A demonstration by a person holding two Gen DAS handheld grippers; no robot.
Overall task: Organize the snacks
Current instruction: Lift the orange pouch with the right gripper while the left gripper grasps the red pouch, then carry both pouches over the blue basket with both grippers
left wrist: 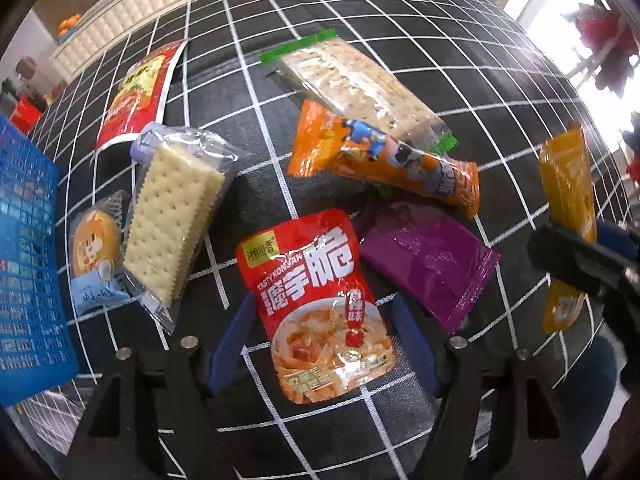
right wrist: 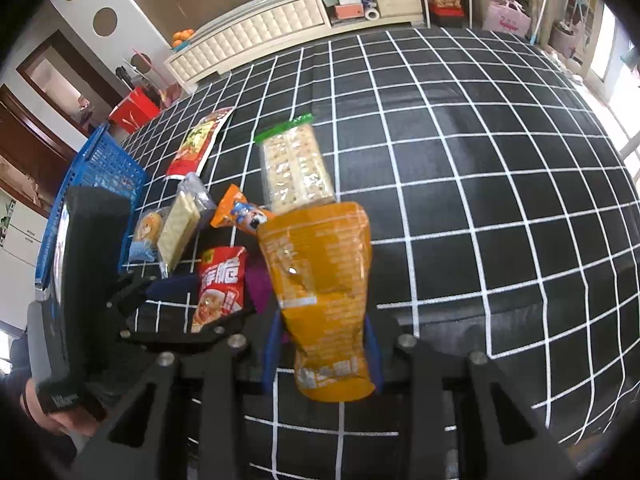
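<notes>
Black cloth with a white grid [left wrist: 400, 12] covers the work surface, and a cluttered living room with a white cabinet [right wrist: 256, 36] runs along the top of the right wrist view. At the left edge of the left wrist view stands a blue basket [left wrist: 24, 248]; something shows faintly through its mesh, but I cannot tell what. Most of the sorting looks undone: a red konjac pouch [left wrist: 320, 300], a purple packet [left wrist: 432, 264], an orange stick pack [left wrist: 384, 160], a green-edged cracker sleeve [left wrist: 360, 80], a clear cracker pack [left wrist: 176, 216], a small round cake [left wrist: 96, 248] and a second red bag [left wrist: 140, 92] all lie loose on the cloth. The left gripper [left wrist: 322, 344] hangs over the konjac pouch with its blue fingers [left wrist: 232, 344] spread to either side of it, apparently not pressing it. The right gripper [right wrist: 324, 352] is clenched on a yellow pouch [right wrist: 320, 280], lifted clear of the cloth at lower centre of its own view. By my reading, one snack is in transit and another is being lined up.
</notes>
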